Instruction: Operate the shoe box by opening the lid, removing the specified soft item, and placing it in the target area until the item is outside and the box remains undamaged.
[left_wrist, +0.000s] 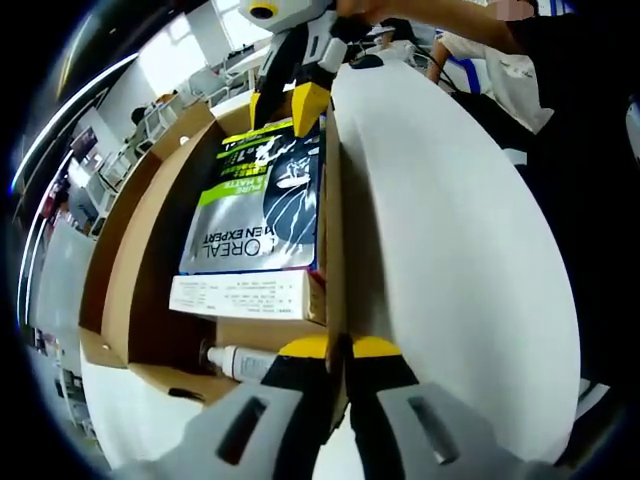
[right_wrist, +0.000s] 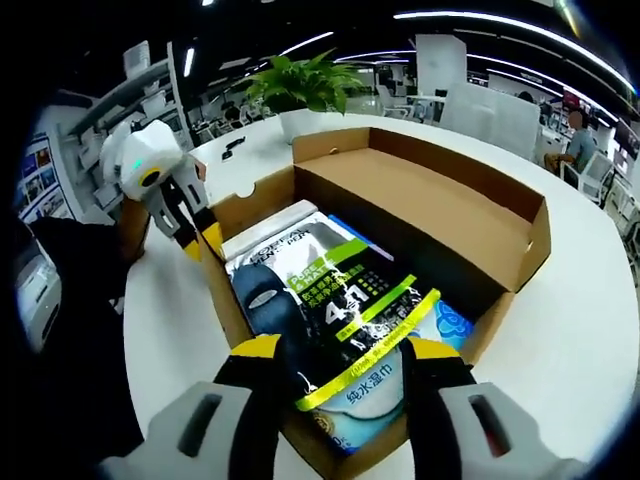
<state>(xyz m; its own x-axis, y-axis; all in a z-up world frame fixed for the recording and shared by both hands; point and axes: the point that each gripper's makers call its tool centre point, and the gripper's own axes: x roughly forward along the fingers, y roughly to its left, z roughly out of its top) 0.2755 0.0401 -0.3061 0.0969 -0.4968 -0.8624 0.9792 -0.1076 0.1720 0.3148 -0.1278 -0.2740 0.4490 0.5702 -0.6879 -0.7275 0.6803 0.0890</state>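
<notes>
Our left gripper (left_wrist: 338, 347) has its yellow-tipped jaws pinched on the cardboard wall of the shoe box (left_wrist: 150, 260), at the box end nearest us in the left gripper view. Our right gripper (right_wrist: 340, 352) has its jaws spread around the end of a dark wipes pack (right_wrist: 335, 310) with green bands, which lies on top inside the open box; we cannot tell whether the jaws are pressing it yet. Beneath the pack we see a white carton (left_wrist: 245, 296) and, at the box end, a small white bottle (left_wrist: 238, 360). The box lid (right_wrist: 420, 205) stands folded back. The box sits on a round white counter (right_wrist: 590, 330), near the edge closest to us. Beyond the far edge stands a potted plant (right_wrist: 300, 85), with office desks, chairs and ceiling strip lights behind.
</notes>
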